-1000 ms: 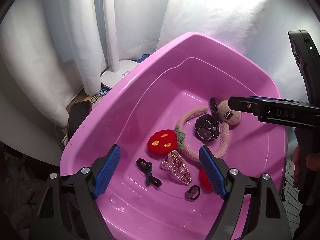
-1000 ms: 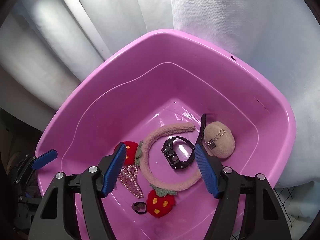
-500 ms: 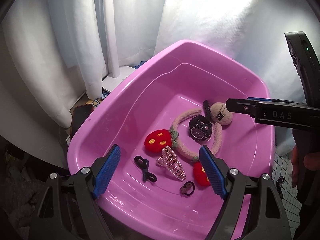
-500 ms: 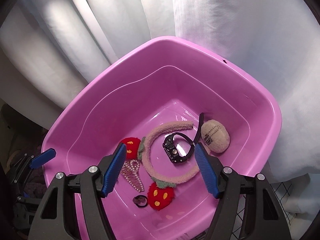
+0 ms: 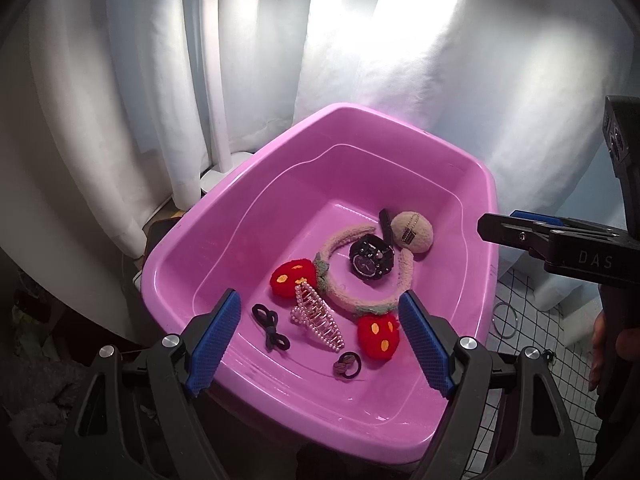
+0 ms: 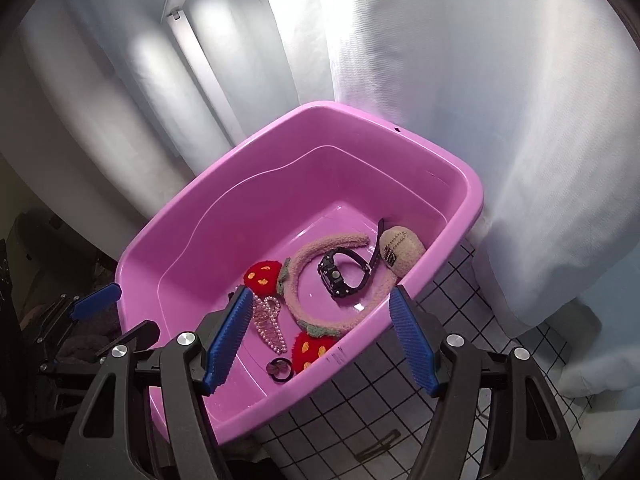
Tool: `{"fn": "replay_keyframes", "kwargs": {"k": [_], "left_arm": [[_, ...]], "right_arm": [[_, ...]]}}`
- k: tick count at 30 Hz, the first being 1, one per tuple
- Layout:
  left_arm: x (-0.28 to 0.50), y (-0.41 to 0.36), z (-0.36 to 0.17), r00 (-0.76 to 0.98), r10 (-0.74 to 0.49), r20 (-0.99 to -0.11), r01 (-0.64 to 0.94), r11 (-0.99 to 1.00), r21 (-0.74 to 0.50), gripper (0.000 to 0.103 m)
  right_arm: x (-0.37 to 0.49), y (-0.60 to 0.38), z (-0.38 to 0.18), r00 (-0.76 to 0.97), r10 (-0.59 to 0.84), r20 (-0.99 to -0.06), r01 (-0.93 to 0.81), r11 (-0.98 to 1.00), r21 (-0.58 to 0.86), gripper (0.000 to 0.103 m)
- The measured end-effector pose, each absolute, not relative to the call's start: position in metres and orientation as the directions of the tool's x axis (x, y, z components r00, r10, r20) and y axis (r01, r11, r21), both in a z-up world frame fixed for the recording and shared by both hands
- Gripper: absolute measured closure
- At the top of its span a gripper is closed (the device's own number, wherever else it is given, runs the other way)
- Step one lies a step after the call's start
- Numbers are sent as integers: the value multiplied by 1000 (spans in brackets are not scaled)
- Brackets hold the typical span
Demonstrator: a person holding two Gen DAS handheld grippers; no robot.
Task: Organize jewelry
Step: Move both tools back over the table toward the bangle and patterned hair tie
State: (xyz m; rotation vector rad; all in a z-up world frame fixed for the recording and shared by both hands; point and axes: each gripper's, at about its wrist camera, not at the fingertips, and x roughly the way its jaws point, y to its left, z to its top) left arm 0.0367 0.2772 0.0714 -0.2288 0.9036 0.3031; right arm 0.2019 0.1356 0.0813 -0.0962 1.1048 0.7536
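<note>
A pink plastic tub [image 5: 490, 216] [image 6: 472, 200] holds the jewelry. In it lie a pink fuzzy headband with red strawberry ends [image 5: 340, 296] [image 6: 296, 276], a black watch [image 5: 370, 258] [image 6: 340, 272], a beige plush pouch with a chain [image 5: 412, 232] [image 6: 402, 250], a pearl hair claw [image 5: 316, 316] [image 6: 272, 322], a black hair tie [image 5: 270, 326] and a small brown hair tie [image 5: 346, 366] [image 6: 280, 368]. My left gripper [image 5: 320, 344] is open and empty above the tub's near rim. My right gripper [image 6: 322, 340] is open and empty, also held above the tub.
White curtains [image 5: 360, 60] hang behind the tub. A white lamp pole and base [image 5: 218, 120] stand at the back left. A white surface with a black grid [image 6: 400, 400] lies under the tub's right side. A thin ring [image 5: 505, 318] lies on it.
Both grippers have pulled up and back from the tub, so it looks smaller and farther. The items inside have not moved. Both stay open.
</note>
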Motion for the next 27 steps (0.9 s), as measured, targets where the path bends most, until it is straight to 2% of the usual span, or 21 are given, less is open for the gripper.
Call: {"fn": "replay_keyframes", "kwargs": {"k": [5, 9, 13, 21, 27], "left_arm": [[30, 241, 78, 609, 141, -781, -312, 947, -73, 22], [23, 204, 80, 631, 115, -767, -264, 962, -72, 16], [18, 168, 77, 638, 76, -767, -218, 972, -85, 15], [6, 101, 52, 622, 33, -782, -168, 981, -93, 11], [-8, 65, 30, 592, 49, -805, -192, 978, -82, 11]], "right_arm": [[181, 67, 81, 282, 488, -826, -524, 800, 294, 35], [159, 0, 76, 336, 461, -821, -448, 845, 292, 35], [138, -69, 66, 373, 402, -836, -363, 893, 268, 35], [94, -189, 32, 391, 330, -859, -196, 942, 273, 35], [73, -232, 7, 369, 326, -870, -167, 945, 283, 35]]}}
